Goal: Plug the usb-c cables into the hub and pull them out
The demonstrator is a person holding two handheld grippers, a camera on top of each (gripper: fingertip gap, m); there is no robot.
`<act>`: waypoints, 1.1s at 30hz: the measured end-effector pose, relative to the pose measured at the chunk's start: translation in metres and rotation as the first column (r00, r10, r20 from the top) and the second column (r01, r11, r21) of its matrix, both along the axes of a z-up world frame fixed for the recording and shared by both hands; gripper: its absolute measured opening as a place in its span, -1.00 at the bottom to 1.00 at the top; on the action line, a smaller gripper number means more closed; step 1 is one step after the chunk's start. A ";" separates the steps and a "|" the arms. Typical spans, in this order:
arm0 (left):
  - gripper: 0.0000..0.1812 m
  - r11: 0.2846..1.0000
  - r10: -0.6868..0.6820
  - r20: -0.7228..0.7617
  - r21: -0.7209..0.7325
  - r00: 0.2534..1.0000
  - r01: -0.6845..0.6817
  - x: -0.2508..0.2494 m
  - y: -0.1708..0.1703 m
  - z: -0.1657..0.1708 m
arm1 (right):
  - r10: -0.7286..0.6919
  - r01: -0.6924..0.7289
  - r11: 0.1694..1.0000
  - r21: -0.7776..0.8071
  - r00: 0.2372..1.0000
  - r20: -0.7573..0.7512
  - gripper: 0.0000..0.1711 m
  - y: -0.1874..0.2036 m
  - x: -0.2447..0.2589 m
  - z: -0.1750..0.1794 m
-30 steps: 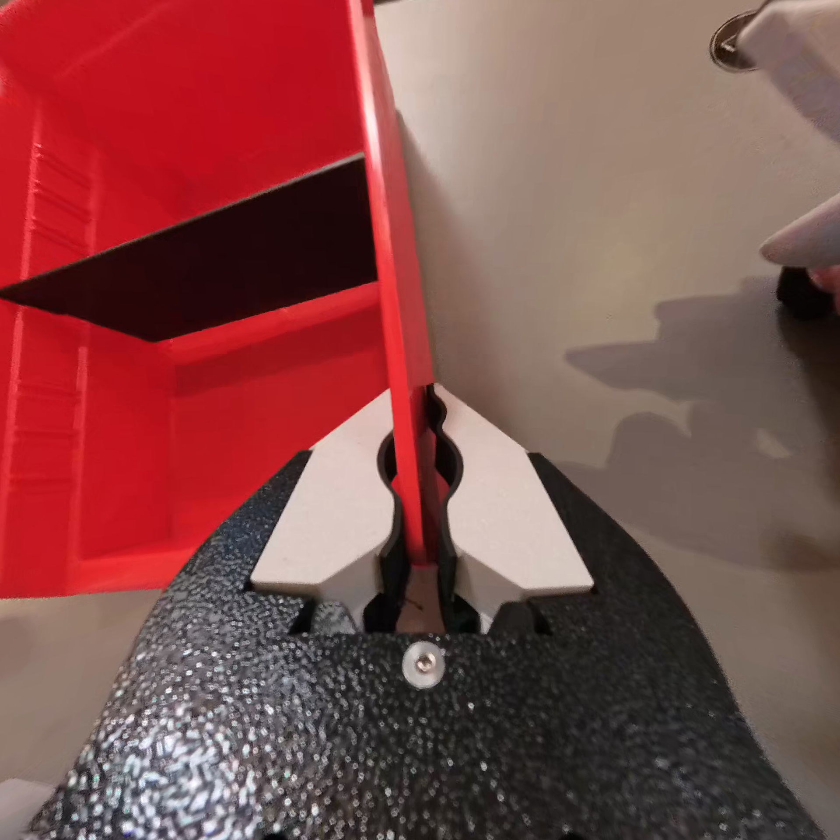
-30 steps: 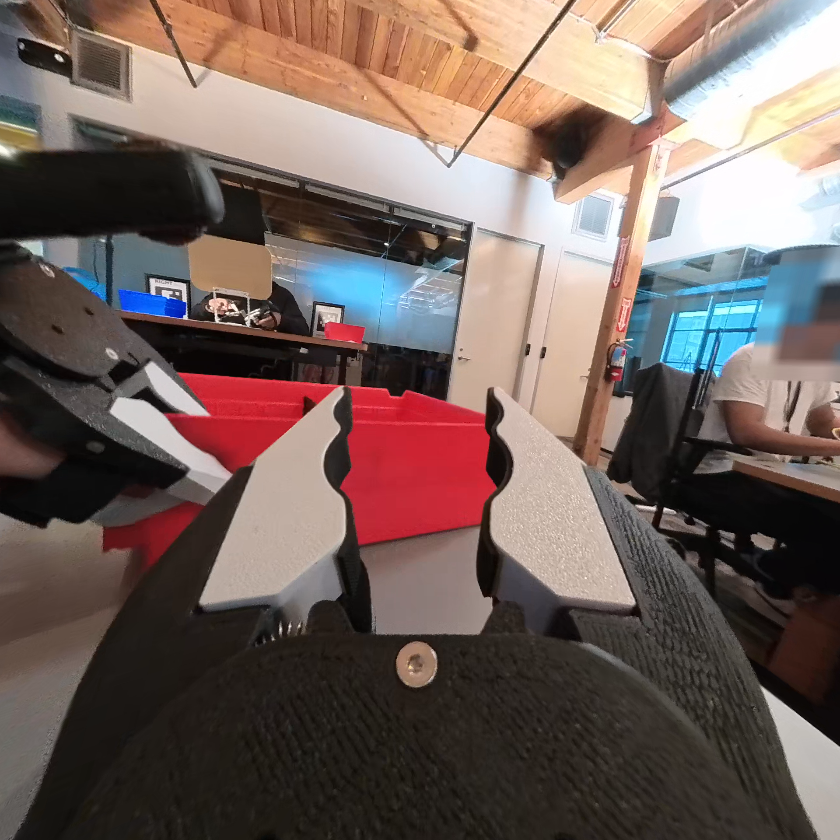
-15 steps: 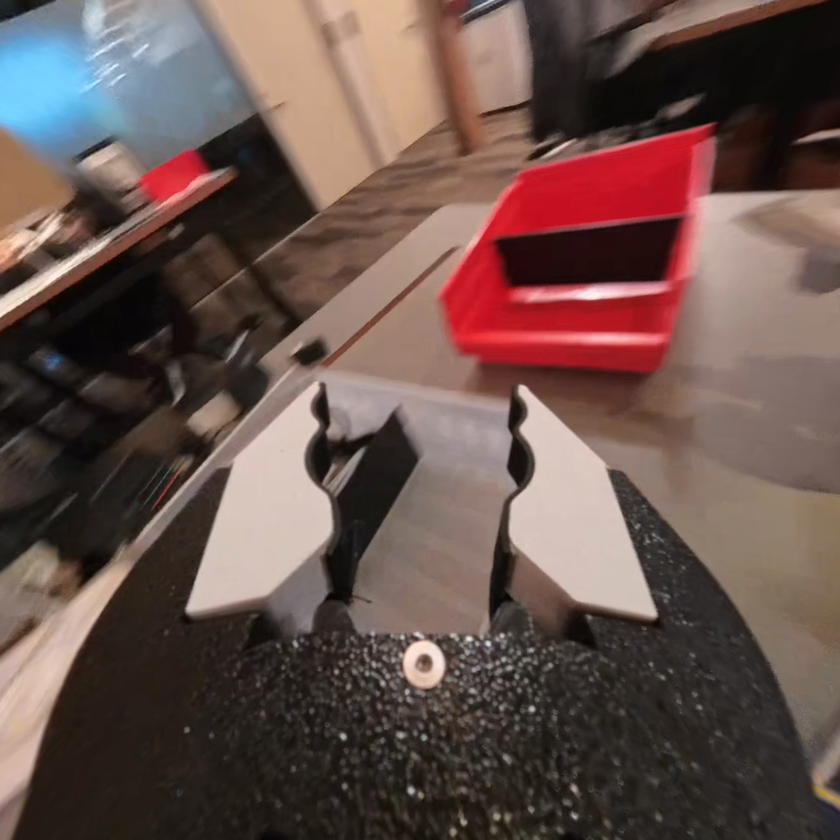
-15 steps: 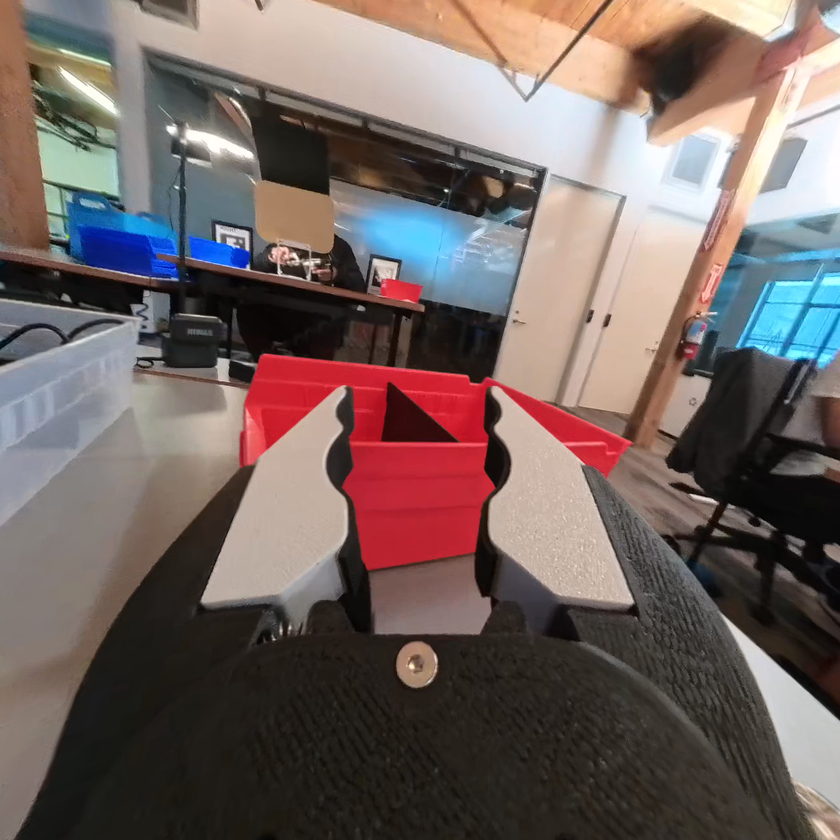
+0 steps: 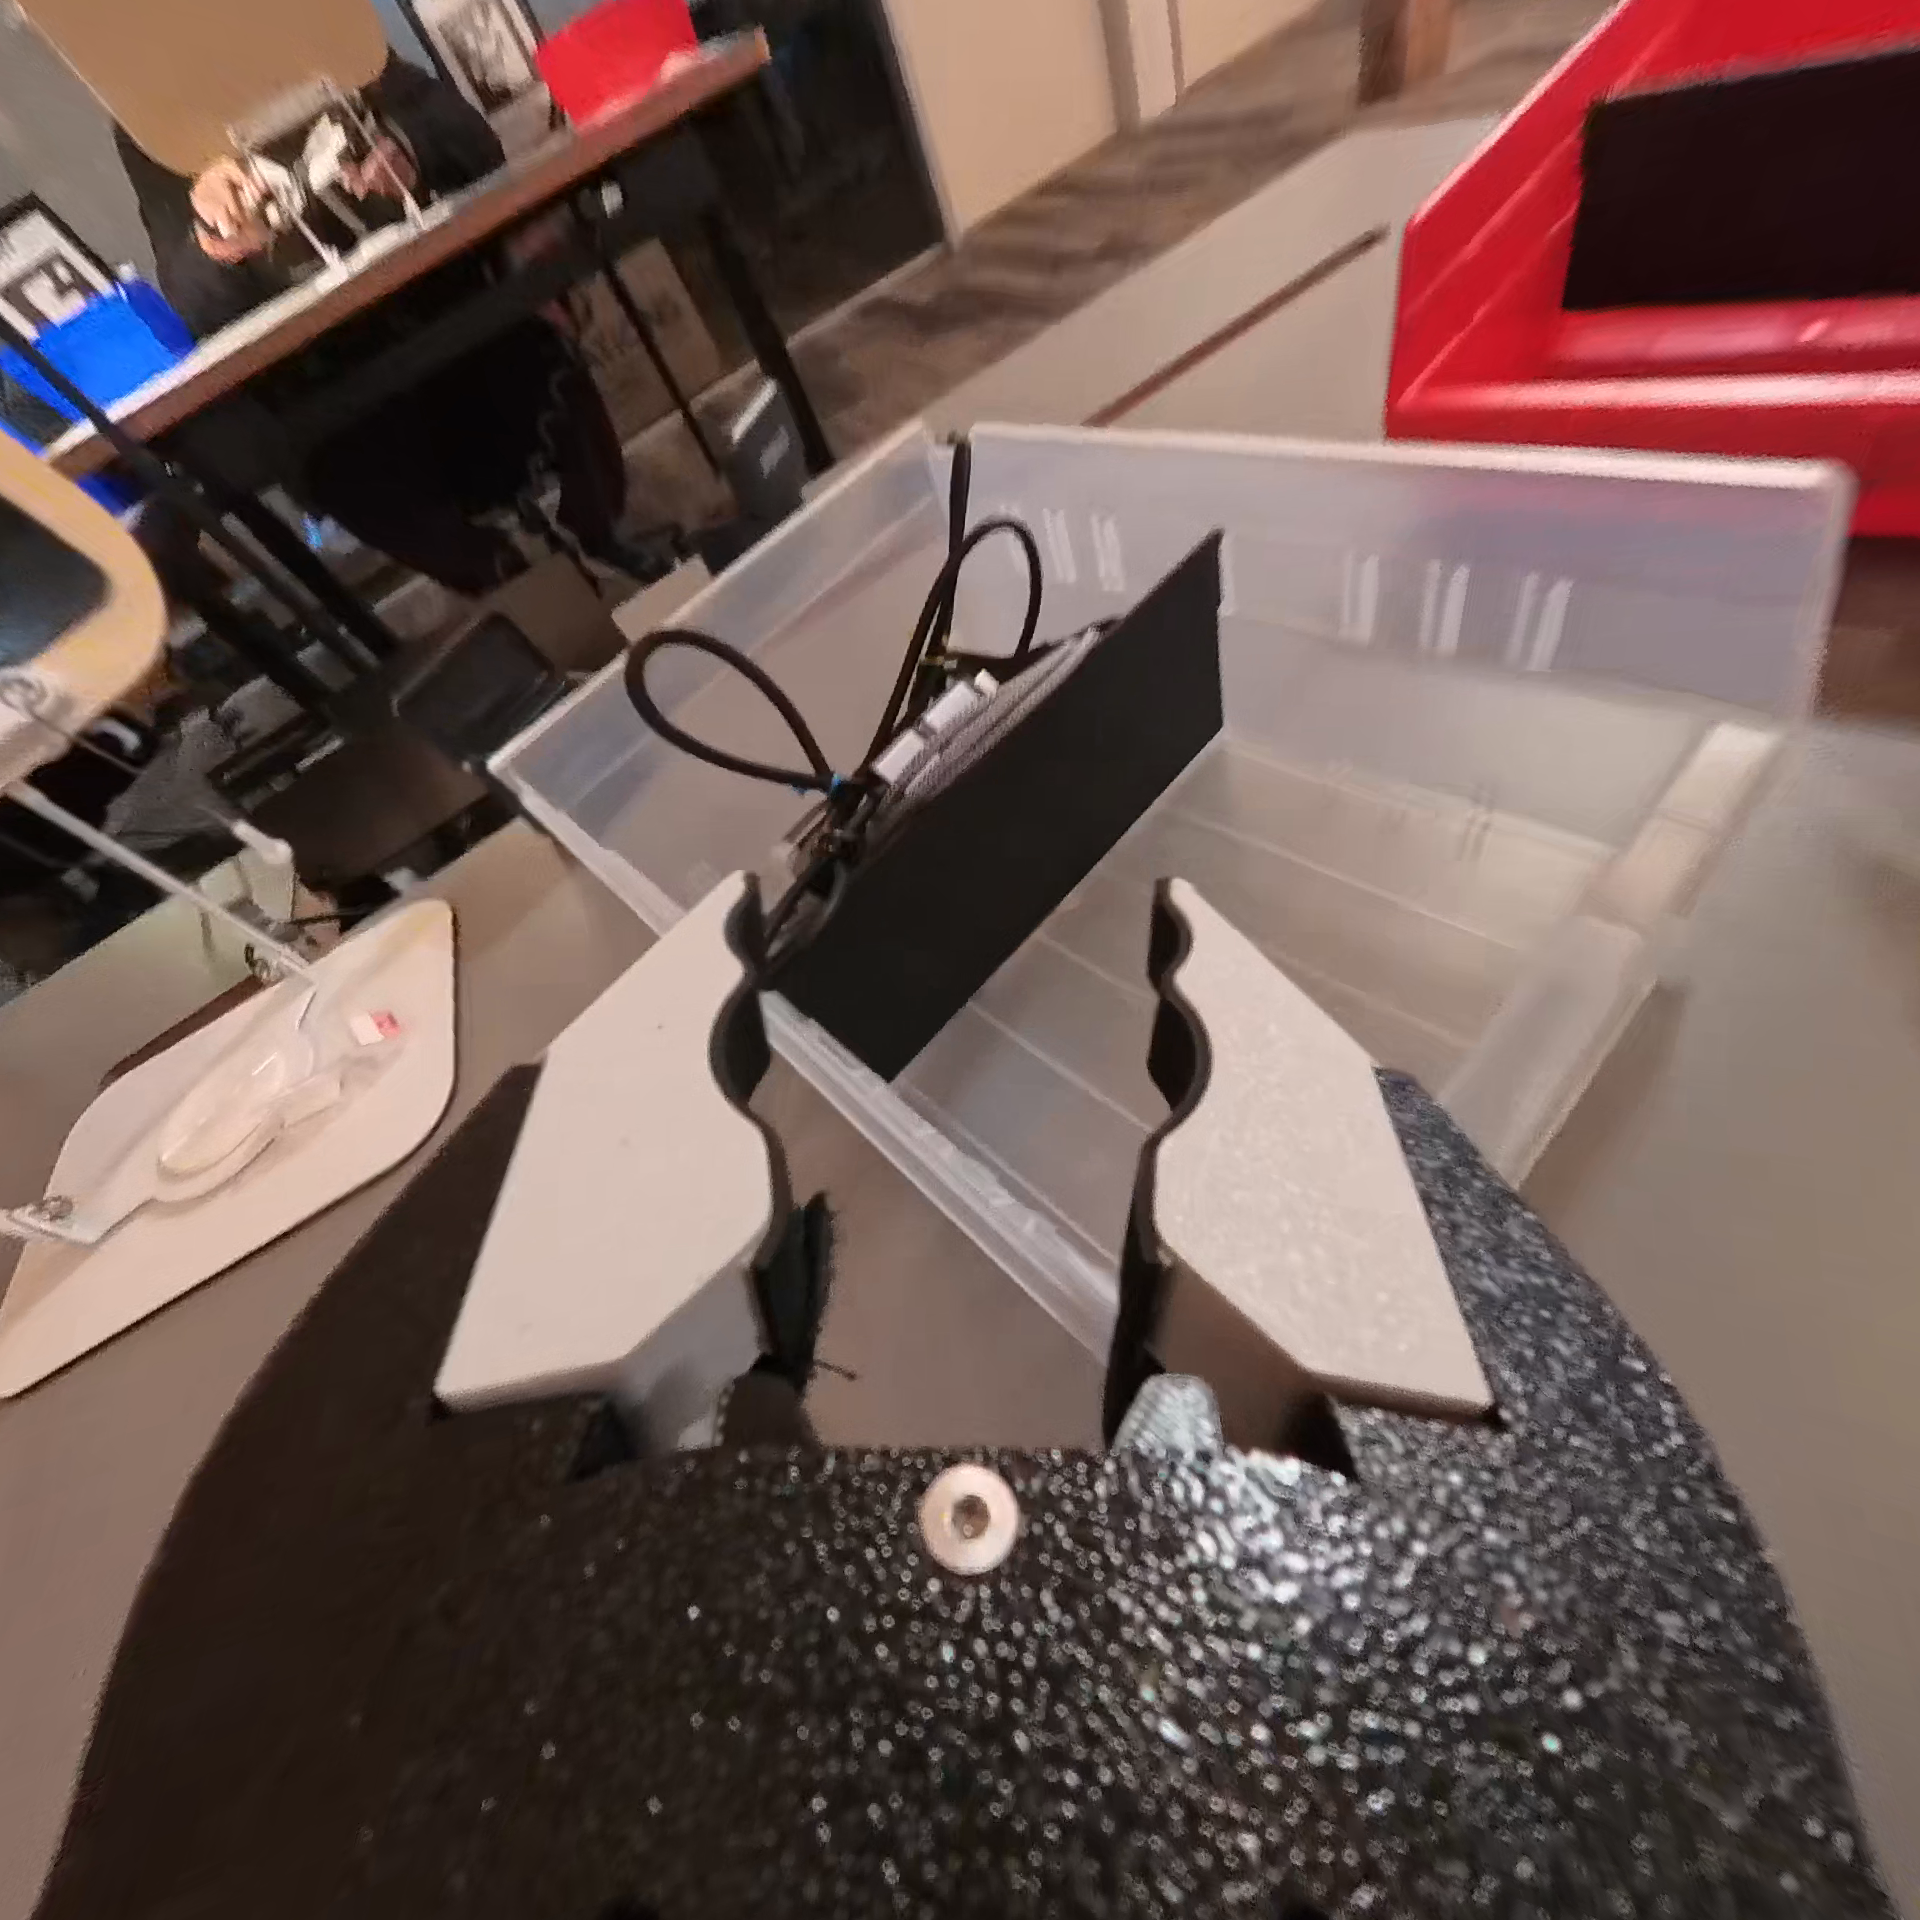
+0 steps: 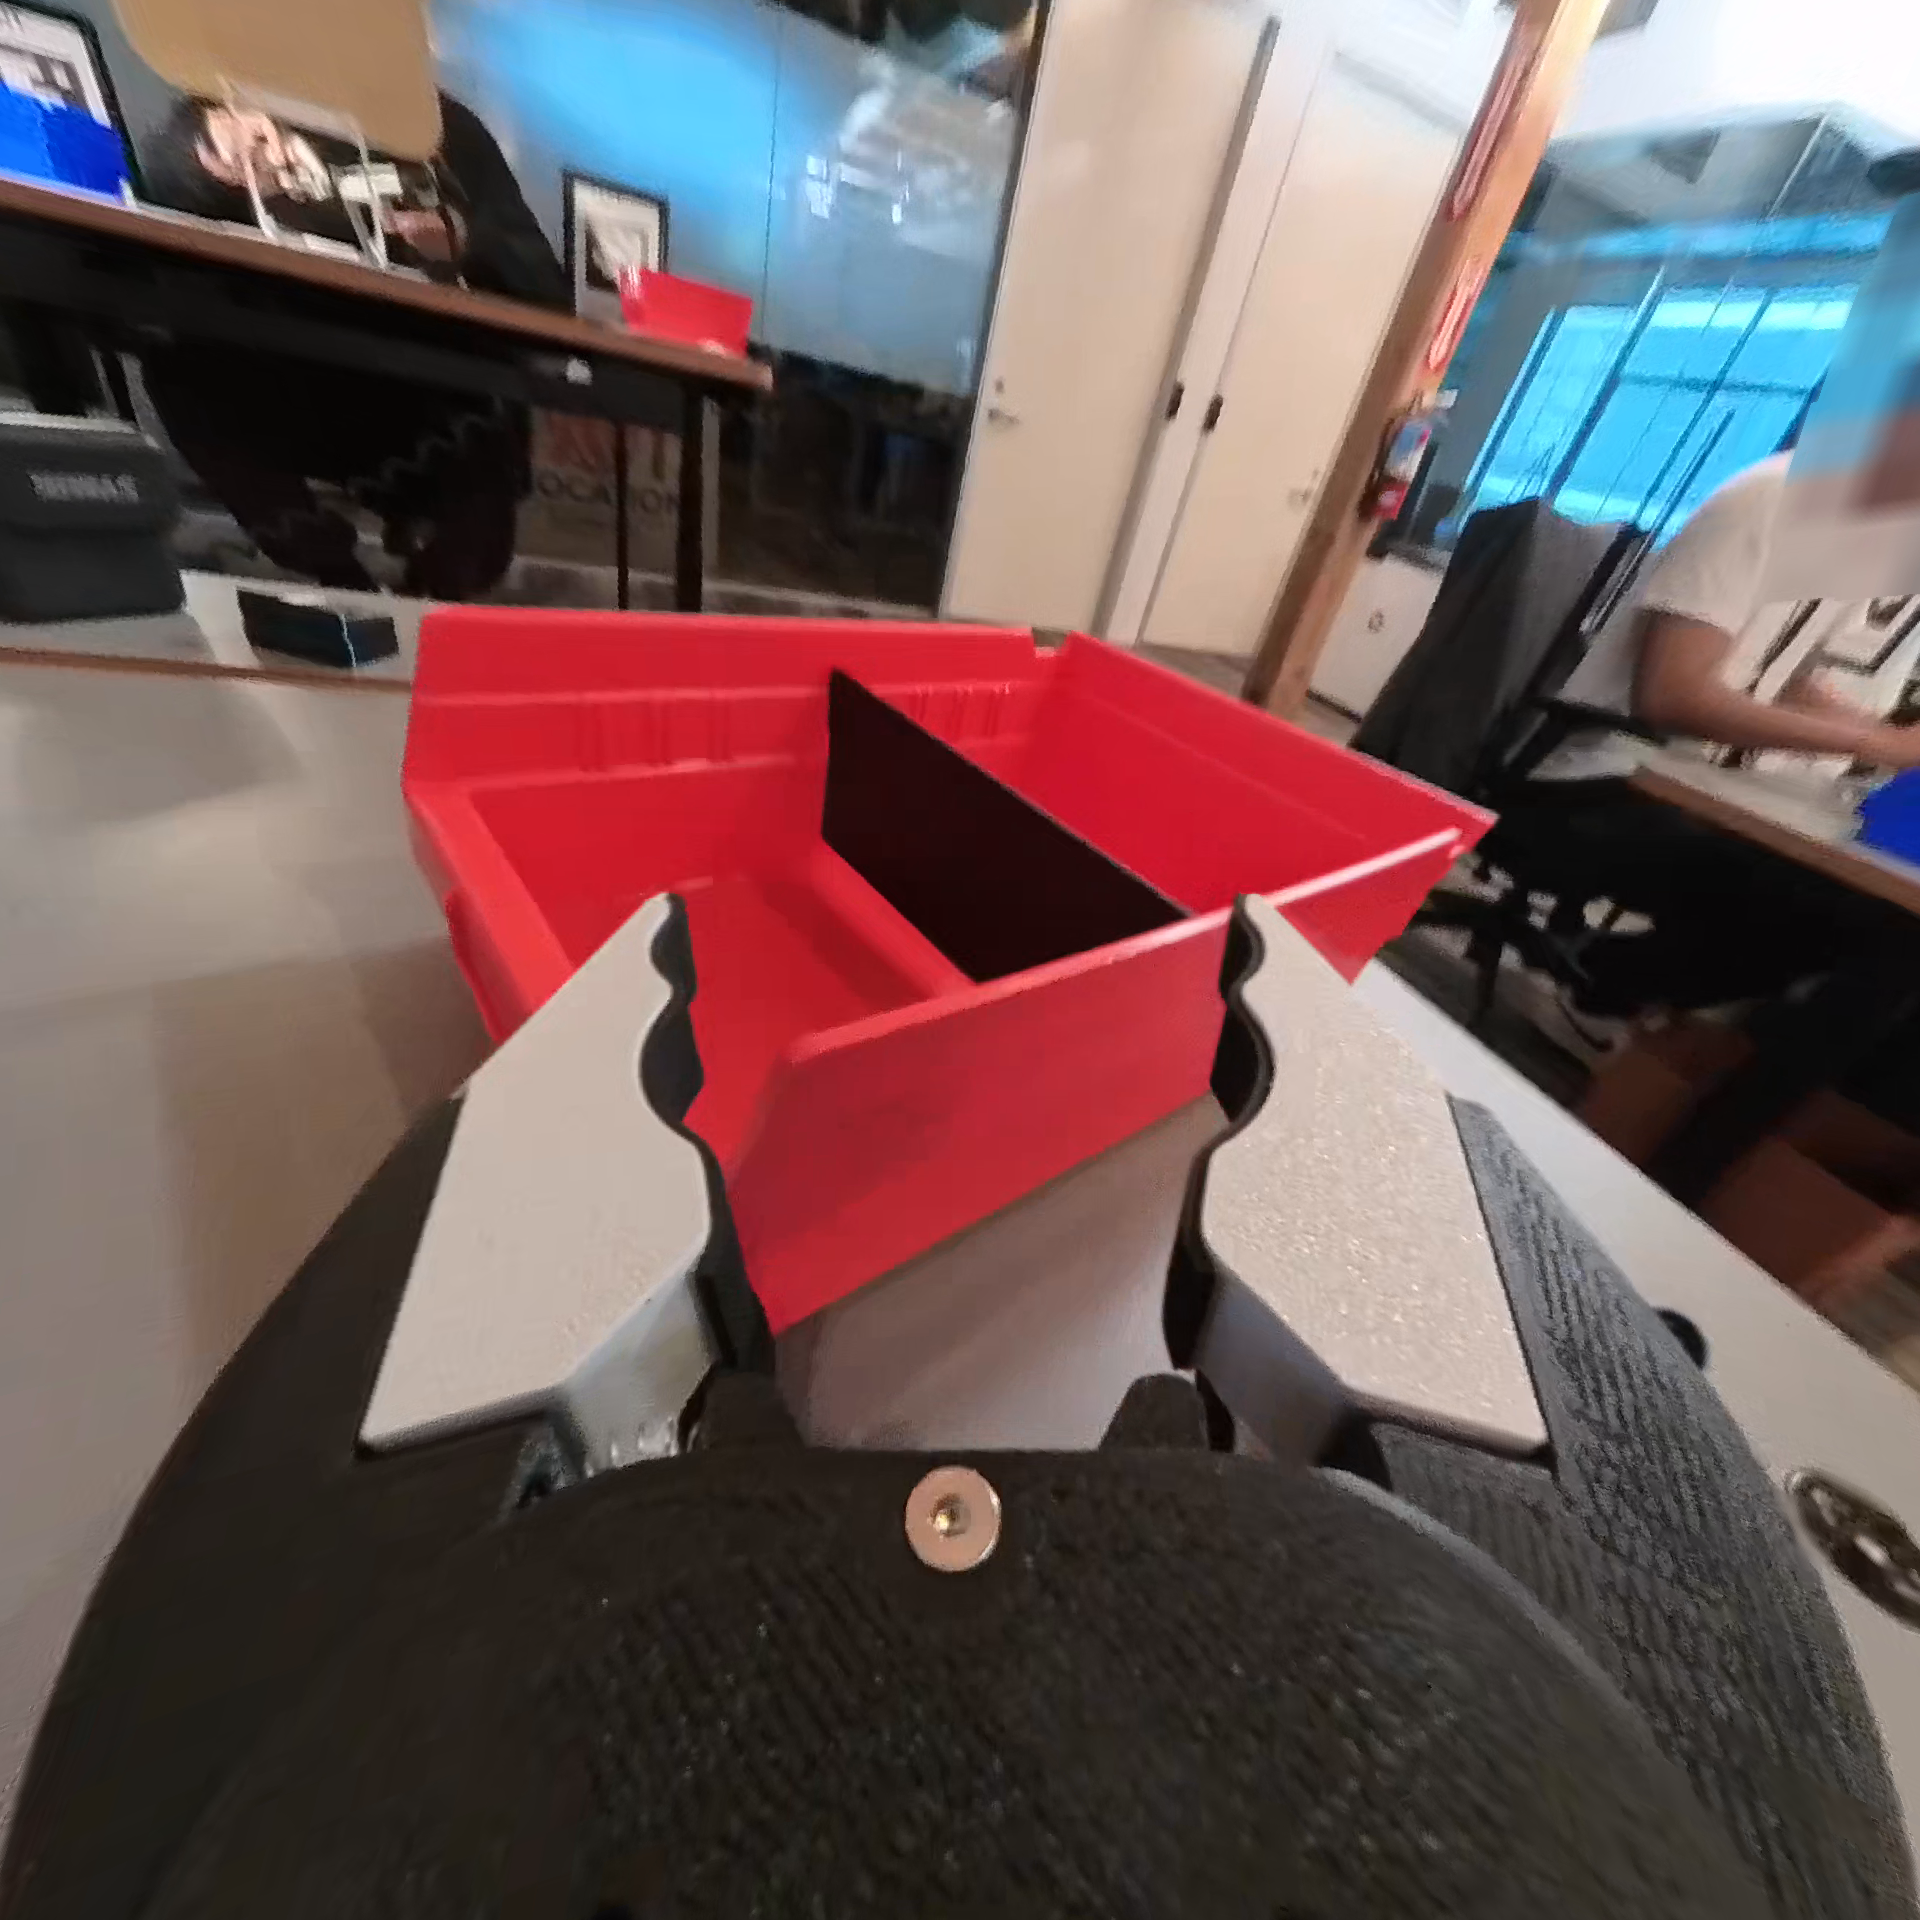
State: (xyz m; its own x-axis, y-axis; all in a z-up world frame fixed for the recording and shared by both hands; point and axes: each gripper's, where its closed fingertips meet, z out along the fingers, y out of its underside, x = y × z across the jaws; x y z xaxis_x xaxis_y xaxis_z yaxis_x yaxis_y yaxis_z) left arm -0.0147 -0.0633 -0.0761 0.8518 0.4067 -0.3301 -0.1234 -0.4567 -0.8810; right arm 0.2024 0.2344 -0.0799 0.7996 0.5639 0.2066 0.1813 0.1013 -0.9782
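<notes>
Several black cables (image 5: 831,717), looped and bundled, are seen in the clear plastic bin (image 5: 1455,582) at the centre of the left wrist view, behind a tilted black divider (image 5: 1018,821); whether the hub lies among them cannot be told. The left gripper (image 5: 951,997) is held wide and empty just before the bin's near wall. A red bin (image 5: 1507,343) is set at the upper right on the grey counter (image 5: 1714,1299). In the right wrist view, the right gripper (image 6: 956,997) is spread wide, empty, before the red bin (image 6: 997,1122) with its black divider (image 6: 966,862).
</notes>
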 end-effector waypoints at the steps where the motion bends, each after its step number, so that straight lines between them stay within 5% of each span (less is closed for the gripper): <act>1: -0.11 1.000 0.012 0.018 -0.029 1.000 -0.012 -0.004 0.001 -0.006 | 0.002 0.000 0.998 -0.058 0.999 0.036 0.27 0.004 -0.001 -0.011; 3: 0.01 0.999 0.008 0.085 -0.045 0.996 -0.004 -0.004 0.005 -0.014 | 0.022 0.015 0.978 -0.209 0.985 0.172 0.39 0.010 -0.001 -0.044; 5: 0.10 0.996 0.040 0.119 -0.081 0.992 -0.031 -0.009 0.000 -0.018 | 0.017 0.019 0.971 -0.237 0.989 0.149 0.34 0.014 0.007 -0.044; 8: 0.09 0.987 0.106 0.122 -0.135 0.987 -0.089 -0.021 -0.015 -0.021 | -0.011 0.047 0.975 -0.216 0.986 0.168 0.01 0.022 0.031 -0.037; 16: -0.54 0.946 0.203 0.297 -0.307 0.933 -0.108 -0.049 -0.058 -0.063 | -0.043 0.072 0.965 -0.251 0.992 0.121 -0.94 0.059 0.090 -0.032; 21: -0.91 0.927 0.304 0.273 -0.307 0.913 -0.217 -0.075 -0.092 -0.063 | 0.081 -0.044 0.960 -0.278 0.989 0.124 -0.92 0.060 0.091 -0.032; 33: -0.95 0.919 0.383 0.337 -0.234 0.860 -0.317 -0.082 -0.223 -0.062 | 0.376 -0.309 0.919 -0.247 0.877 0.300 -0.88 0.038 0.123 -0.034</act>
State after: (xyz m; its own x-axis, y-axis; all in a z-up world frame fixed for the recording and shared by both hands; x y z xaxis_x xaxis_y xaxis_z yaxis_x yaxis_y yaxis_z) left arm -0.0968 -0.2860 -0.1377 0.7355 0.6687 -0.1089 0.3908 -0.5501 -0.7380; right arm 0.3249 0.2726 -0.1139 0.4508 0.8438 0.2914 0.4883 0.0401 -0.8717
